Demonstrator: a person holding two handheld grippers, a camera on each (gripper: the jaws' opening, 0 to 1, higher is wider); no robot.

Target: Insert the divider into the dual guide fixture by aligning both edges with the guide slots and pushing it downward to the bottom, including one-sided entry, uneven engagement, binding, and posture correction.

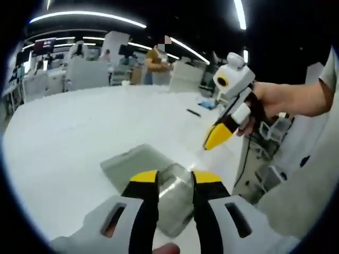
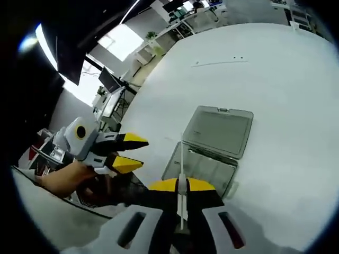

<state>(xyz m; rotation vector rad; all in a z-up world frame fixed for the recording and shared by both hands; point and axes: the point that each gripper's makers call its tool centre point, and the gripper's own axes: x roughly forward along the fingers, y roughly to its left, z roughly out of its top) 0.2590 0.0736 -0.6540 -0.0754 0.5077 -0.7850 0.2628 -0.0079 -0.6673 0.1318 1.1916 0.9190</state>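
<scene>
A wide white table [image 2: 275, 69] spreads under both views, its far edge meeting a blurred room of desks and ceiling lights. On it lies an open clear plastic box [image 2: 209, 151]: a flat lid lies folded back beside a tray whose inner slots are too small to make out. In the left gripper view the same box [image 1: 153, 177] sits just beyond the jaws, its near part hidden behind them, and its contents blur into reflections.

The right gripper [image 2: 181, 185] is clenched on a thin, pale divider [image 2: 181, 159], held edge-on so it reads as a narrow strip rising from between the yellow tips, over the near edge of the tray. Whether its lower edge touches the tray cannot be told. In the left gripper view that gripper [image 1: 216, 137] hangs in the air to the right, held by a hand [image 1: 265, 103]; the divider is not discernible there.

The left gripper [image 1: 175, 177] has its jaws spread apart with nothing between them. In the right gripper view it [image 2: 130, 152] floats left of the box, apart from it.
</scene>
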